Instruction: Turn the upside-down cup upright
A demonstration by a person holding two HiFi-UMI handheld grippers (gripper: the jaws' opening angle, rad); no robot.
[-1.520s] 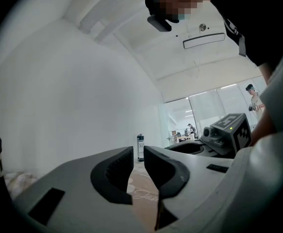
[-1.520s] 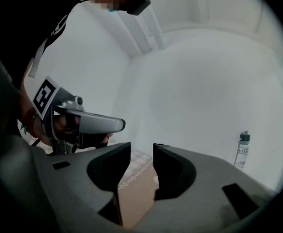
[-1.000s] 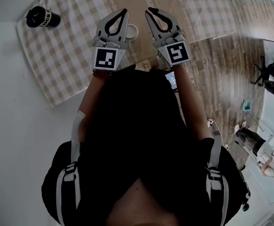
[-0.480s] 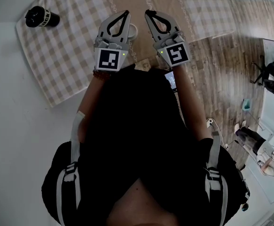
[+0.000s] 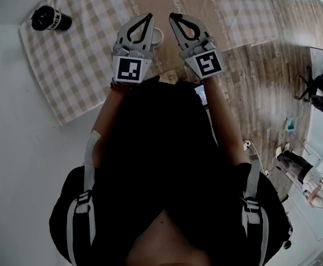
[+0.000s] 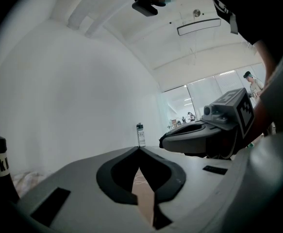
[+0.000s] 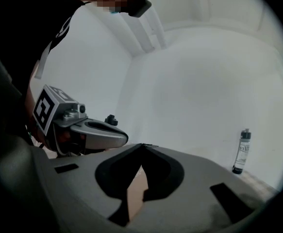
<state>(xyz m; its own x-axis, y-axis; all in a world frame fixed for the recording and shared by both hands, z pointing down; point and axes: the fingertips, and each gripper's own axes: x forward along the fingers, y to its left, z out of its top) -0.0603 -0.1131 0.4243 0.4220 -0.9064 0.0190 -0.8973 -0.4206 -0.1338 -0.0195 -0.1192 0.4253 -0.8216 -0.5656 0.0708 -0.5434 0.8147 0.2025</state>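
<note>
Currently both my tools are pinched fully together, with nothing between their jaws. The left gripper [image 5: 148, 16] and the right gripper [image 5: 173, 16] point side by side over the checked cloth [image 5: 83, 60]. The white cup [image 5: 158, 37] sits just beside the left gripper's inner flank, between the two tools and mostly hidden. A black bottle [image 5: 50, 20] stands well off the left gripper's outer side.

Left forearm [image 5: 107, 115] and right forearm [image 5: 221, 112] stretched forward, side by side. My left claw [image 5: 149, 16] held level, jaws together, nothing between. My right claw [image 5: 172, 16] level too, jaws together, empty. Tips angle inward, near each other, not touching.
</note>
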